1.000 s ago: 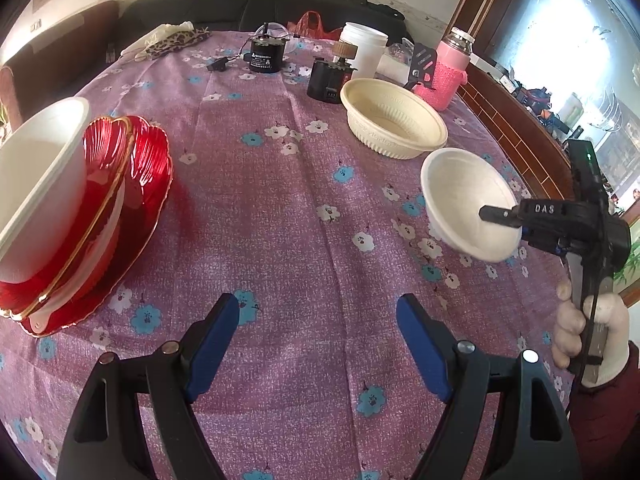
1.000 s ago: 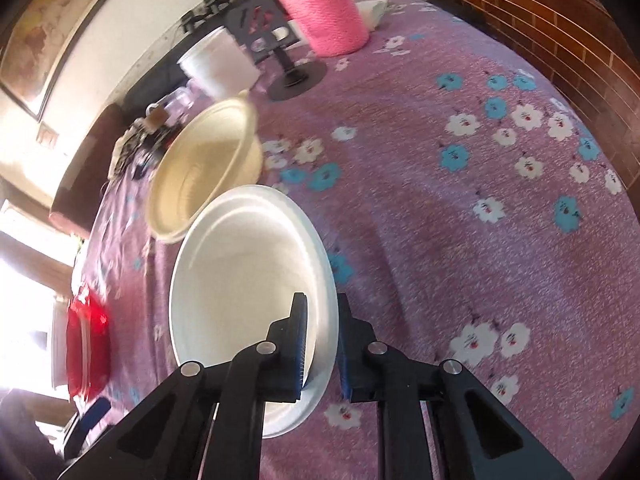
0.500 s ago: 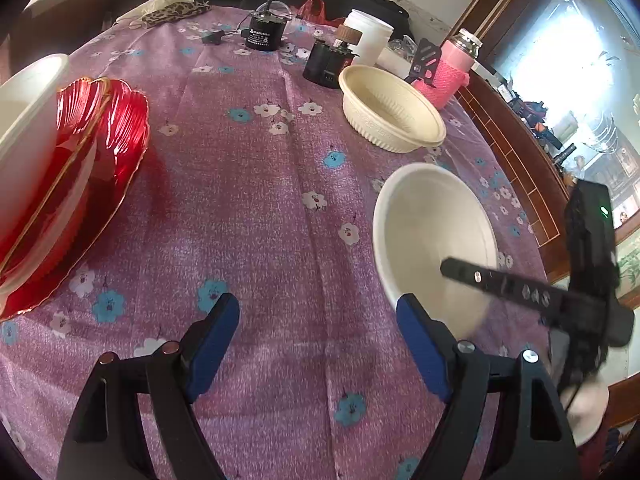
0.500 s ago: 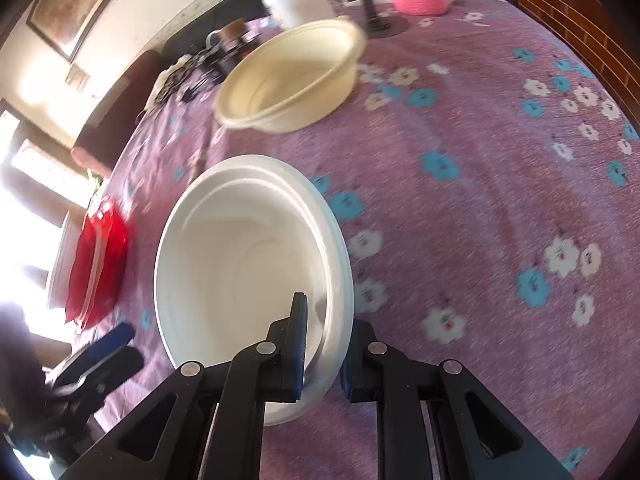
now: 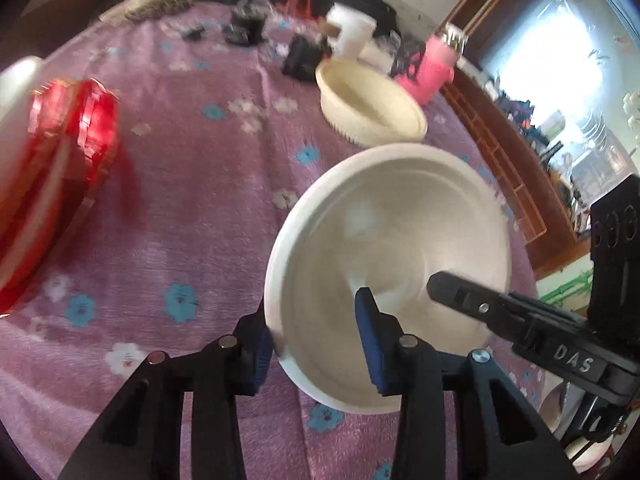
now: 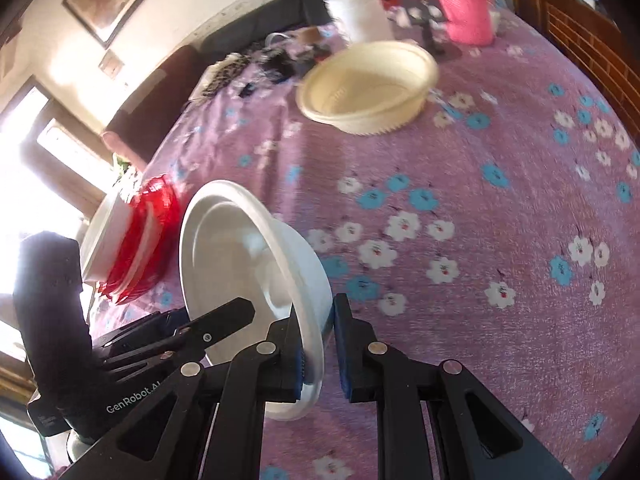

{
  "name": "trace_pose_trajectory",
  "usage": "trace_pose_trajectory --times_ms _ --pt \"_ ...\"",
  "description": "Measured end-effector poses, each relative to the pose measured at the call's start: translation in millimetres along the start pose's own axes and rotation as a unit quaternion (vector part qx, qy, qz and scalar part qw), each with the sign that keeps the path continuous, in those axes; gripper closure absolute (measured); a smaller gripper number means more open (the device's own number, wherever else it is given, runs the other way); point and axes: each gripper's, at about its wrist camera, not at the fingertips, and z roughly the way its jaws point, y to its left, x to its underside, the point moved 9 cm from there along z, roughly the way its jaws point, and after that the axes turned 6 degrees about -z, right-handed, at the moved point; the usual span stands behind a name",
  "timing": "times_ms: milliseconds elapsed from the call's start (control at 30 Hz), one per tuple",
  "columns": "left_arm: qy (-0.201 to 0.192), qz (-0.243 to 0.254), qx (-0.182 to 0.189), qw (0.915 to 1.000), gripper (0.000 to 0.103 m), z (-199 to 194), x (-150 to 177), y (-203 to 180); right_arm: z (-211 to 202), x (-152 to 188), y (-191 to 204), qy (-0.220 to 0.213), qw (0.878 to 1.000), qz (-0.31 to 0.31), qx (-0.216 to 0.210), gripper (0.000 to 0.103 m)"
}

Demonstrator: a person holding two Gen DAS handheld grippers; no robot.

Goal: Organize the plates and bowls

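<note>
A white bowl [image 5: 392, 240] hangs tilted above the purple floral cloth. My right gripper [image 6: 318, 312] is shut on its near rim [image 6: 308, 344]; one of its fingers [image 5: 460, 292] reaches into the bowl from the right in the left wrist view. My left gripper [image 5: 312, 312] straddles the opposite rim and its jaws are closing: one pad sits outside the wall and one inside, with a gap still showing. A cream ribbed bowl [image 5: 372, 108] stands farther back. Stacked red plates [image 5: 76, 128] with a white bowl [image 5: 16, 80] against them lie at the left.
A pink-sleeved bottle [image 5: 436, 68], a white cup [image 5: 352, 36] and small black devices [image 5: 300, 60] crowd the far edge of the table. A wooden rail [image 5: 500, 140] runs along the right side. Bare cloth [image 5: 200, 200] lies between the red plates and the bowls.
The right gripper carried the white bowl leftward, up to the left gripper. The left jaws narrowed from wide open to a small gap around the bowl's rim.
</note>
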Motion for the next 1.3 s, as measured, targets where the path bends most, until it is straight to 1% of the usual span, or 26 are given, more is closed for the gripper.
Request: trace_pose_trajectory --times_ms 167,267,333,433,533,633,767,867,967,1067,1300 --pt "-0.039 -0.030 0.017 0.9986 0.066 -43 -11 17 -1 -11 35 -0.007 0.999 -0.006 -0.031 0.088" --pt "-0.070 -0.052 0.017 0.9961 0.066 -75 -21 34 -3 -26 67 -0.017 0.998 -0.016 -0.053 0.088" --pt "-0.093 -0.067 0.015 0.9933 0.066 -97 -29 46 -5 -40 95 -0.024 0.997 -0.031 -0.068 0.088" --pt "-0.137 -0.090 0.009 0.9865 0.065 -133 -43 70 -2 -58 137 -0.029 0.994 -0.060 -0.084 0.088" --pt "-0.182 -0.106 -0.012 0.9776 0.065 -165 -60 94 5 -72 180 -0.029 0.991 -0.088 -0.094 0.088" --pt "-0.206 -0.126 -0.036 0.9698 0.065 -183 -73 124 18 -86 216 -0.026 0.989 -0.111 -0.097 0.088" --pt "-0.210 -0.152 -0.066 0.9636 0.065 -186 -87 162 42 -100 248 -0.014 0.987 -0.131 -0.091 0.088" --pt "-0.200 -0.168 -0.080 0.9618 0.065 -180 -95 188 61 -107 264 -0.004 0.987 -0.137 -0.082 0.088" --pt "-0.191 -0.181 -0.083 0.9613 0.065 -173 -99 206 81 -108 273 0.011 0.987 -0.140 -0.072 0.088" --pt "-0.183 -0.185 -0.087 0.9617 0.065 -167 -100 218 95 -108 273 0.021 0.987 -0.143 -0.063 0.088" --pt "-0.174 -0.184 -0.088 0.9634 0.065 -155 -98 224 108 -108 270 0.025 0.987 -0.151 -0.040 0.088"
